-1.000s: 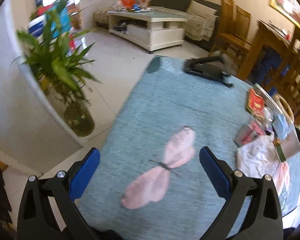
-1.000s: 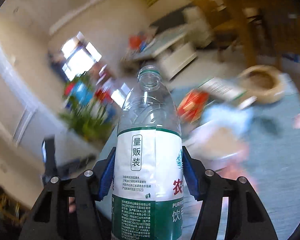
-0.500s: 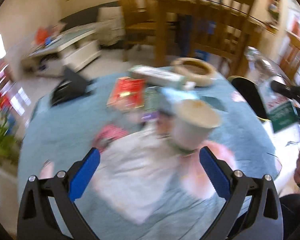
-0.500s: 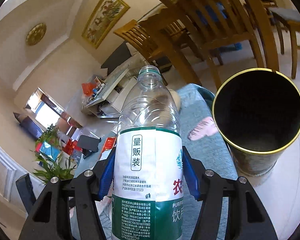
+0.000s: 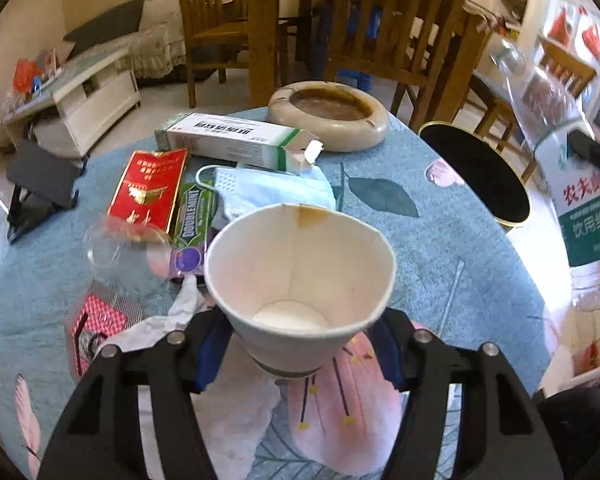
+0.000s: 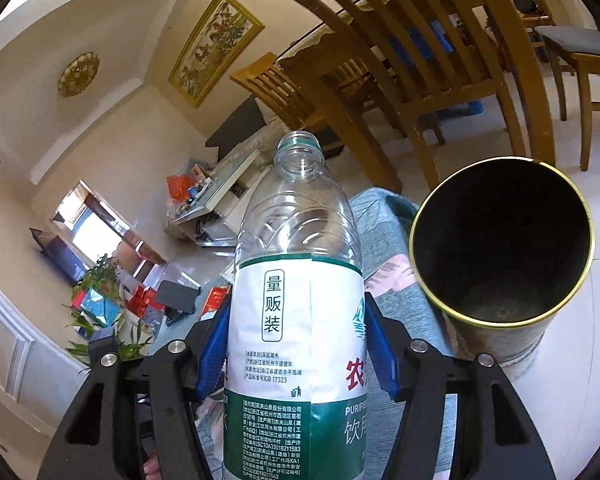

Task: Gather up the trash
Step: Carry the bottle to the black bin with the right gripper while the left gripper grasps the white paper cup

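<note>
One white paper cup [image 5: 300,280], stained at the rim, sits low in the frame's centre between the left gripper [image 5: 296,354] pads, whose jaws have just been closing onto it. The right gripper [image 6: 296,360] pinches one clear plastic water bottle [image 6: 296,300] left of one black gold-rimmed bin [image 6: 500,256].

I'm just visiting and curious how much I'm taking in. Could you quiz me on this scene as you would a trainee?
1. True or false: the bin is heaped to the rim with trash.
2. What does the right gripper hold? A) face mask B) plastic bottle C) ashtray
3. What stands between the left gripper's jaws?

Key:
1. False; it looks empty.
2. B
3. The paper cup; the jaws have just been closing on it.
</note>
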